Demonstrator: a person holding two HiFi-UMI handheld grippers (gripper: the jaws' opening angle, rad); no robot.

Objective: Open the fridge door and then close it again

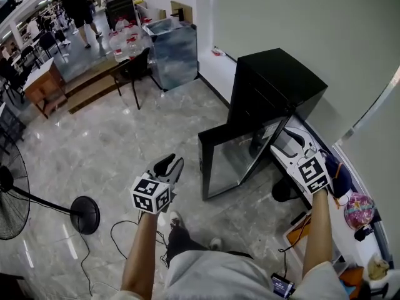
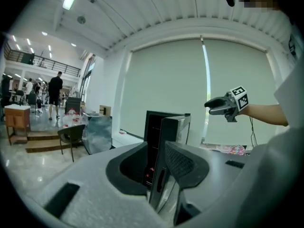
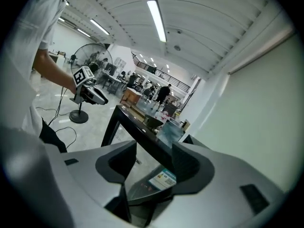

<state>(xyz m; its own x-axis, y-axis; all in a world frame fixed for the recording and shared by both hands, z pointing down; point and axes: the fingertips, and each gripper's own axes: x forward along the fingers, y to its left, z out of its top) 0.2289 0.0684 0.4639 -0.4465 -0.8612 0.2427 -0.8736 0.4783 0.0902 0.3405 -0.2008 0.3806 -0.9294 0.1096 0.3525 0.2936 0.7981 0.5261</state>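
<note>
Right gripper [image 1: 282,141] hovers released over the top edge of the fridge door [image 1: 240,158], near its hinge end, jaws set wide with the black frame running beneath and between them; no pad can be seen pressing on it. Left gripper [image 1: 172,162], jaws partly apart and empty, hangs over the floor [image 1: 125,136] just off the door's free edge, which shows through its gap at some distance in the left gripper view. The fridge [image 1: 275,83], a small black cabinet, stands on the floor beside the pale wall [image 1: 281,17] with its glass door swung well out toward the person. Left of the door, polished floor lies open as far as a standing fan [image 1: 12,192], with a thin cable [image 1: 119,230] trailing near the person's feet. To the right the room is tighter, with a low ledge [image 1: 340,161] along the window side crowded with small items. A chair [image 1: 134,67] and a covered box [image 1: 175,52] sit well apart beyond the fridge.
</note>
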